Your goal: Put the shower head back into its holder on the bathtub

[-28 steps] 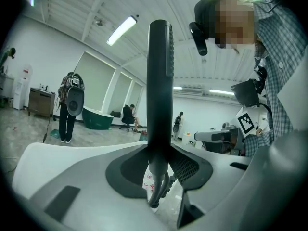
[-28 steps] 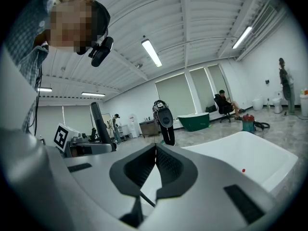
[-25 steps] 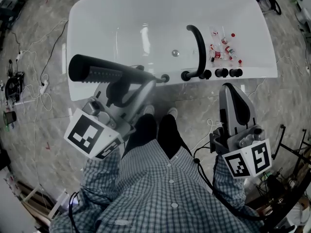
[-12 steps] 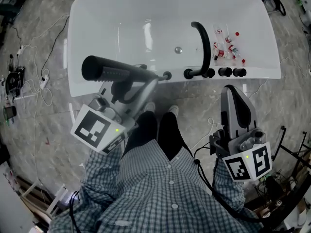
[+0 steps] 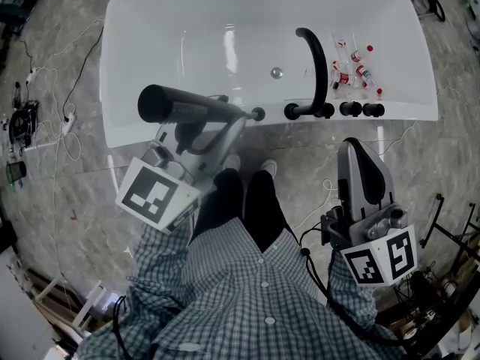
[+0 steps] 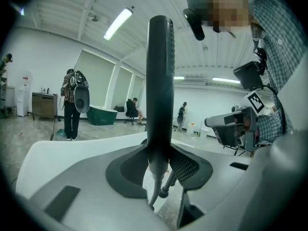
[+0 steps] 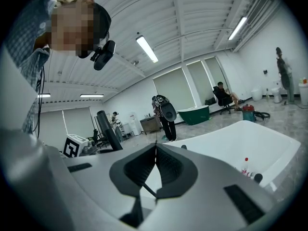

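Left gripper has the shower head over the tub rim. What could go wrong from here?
1. The left gripper pinches the shower head only near its handle end, so the long head could swing in the grip.
2. The holder is a small target close to the faucet; a skewed approach may miss it or knock the faucet.

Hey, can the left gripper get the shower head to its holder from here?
Probably yes. The left gripper is shut on the shower head, whose end sits beside the holder on the tub rim; nothing stands between them.
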{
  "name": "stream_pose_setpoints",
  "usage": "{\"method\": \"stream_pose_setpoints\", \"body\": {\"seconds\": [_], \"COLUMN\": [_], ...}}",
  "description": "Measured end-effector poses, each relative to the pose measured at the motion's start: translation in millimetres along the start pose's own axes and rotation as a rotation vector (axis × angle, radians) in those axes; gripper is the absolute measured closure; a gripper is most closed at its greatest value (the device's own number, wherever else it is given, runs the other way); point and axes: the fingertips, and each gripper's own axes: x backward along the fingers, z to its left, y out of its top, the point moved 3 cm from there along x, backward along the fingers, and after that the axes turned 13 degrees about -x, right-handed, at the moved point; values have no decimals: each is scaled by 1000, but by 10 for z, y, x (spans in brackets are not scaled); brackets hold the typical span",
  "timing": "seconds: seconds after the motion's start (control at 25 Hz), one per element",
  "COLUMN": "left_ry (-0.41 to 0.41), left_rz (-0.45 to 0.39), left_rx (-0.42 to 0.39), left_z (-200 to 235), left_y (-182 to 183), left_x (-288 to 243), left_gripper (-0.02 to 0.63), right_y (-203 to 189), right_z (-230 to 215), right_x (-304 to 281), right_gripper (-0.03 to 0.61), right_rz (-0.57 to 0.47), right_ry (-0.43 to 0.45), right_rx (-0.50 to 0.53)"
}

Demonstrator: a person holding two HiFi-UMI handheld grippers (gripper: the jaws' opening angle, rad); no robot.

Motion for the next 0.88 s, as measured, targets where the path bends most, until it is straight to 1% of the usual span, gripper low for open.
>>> {"method": "stream_pose_setpoints", "body": {"seconds": [0.4, 0.64, 0.88], "left_ry": [-2, -5, -6], "left_rz": [52, 83, 75], "left_rx": [-10, -3, 8], "left_z": [-41, -51, -35], "left_y": [-279, -445, -593], "left_x": [-200, -220, -274], "left_gripper": [472, 472, 473], "right_y": [-75, -178, -291], "right_z": [-207, -248, -265], "right_x": [-23, -3, -25], "right_gripper": [563, 563, 563], "right_rz": [7, 20, 22], "right_ry": [-13, -22, -18], "right_rx": [-19, -47, -96]}}
